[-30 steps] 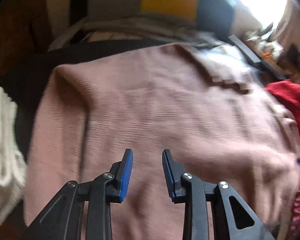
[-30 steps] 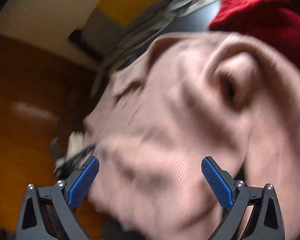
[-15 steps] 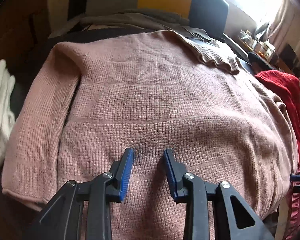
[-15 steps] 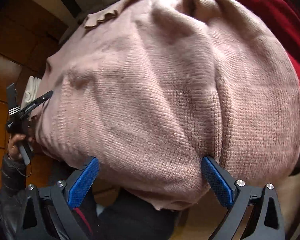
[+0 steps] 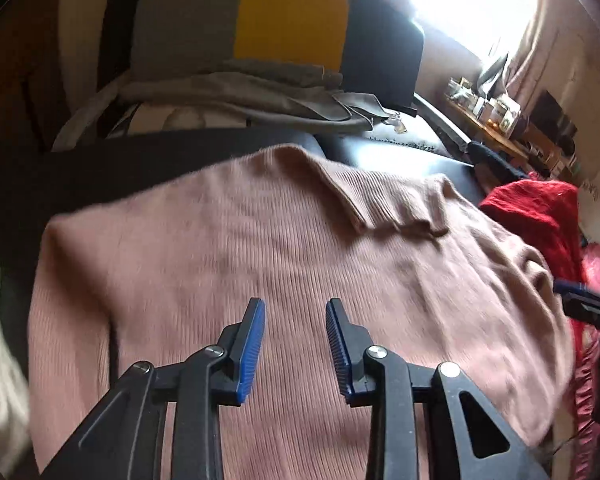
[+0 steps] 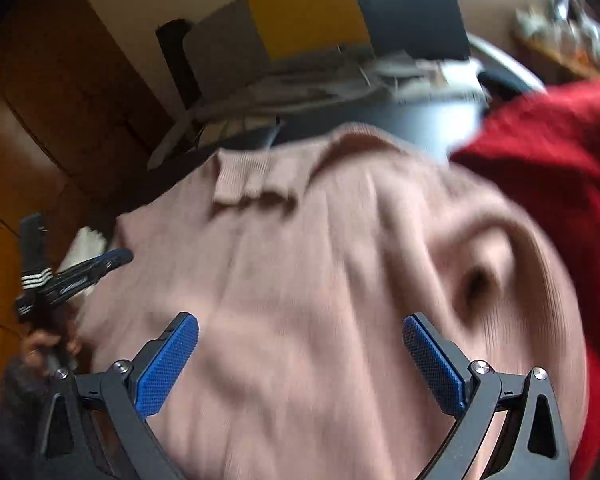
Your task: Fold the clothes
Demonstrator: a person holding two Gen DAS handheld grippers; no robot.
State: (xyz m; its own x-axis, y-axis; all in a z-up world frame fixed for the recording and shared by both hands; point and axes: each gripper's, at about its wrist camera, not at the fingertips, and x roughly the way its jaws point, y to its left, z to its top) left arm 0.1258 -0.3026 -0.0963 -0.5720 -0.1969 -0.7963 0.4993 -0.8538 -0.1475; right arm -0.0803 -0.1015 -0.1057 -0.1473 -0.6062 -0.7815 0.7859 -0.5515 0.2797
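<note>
I get blown-out daylight from the window (image 5: 472,4) upper right; both fisheye views are motion-blurred, bowed at the edges, with dark corners.

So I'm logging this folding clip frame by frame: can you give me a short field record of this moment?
garment: pink sweater spread flat, collar at far edge
left gripper: open, empty, over sweater
right gripper: open wide, empty, over sweater
beside: red knit on the right, white knit on the left
sharpness: motion-blurred
</note>
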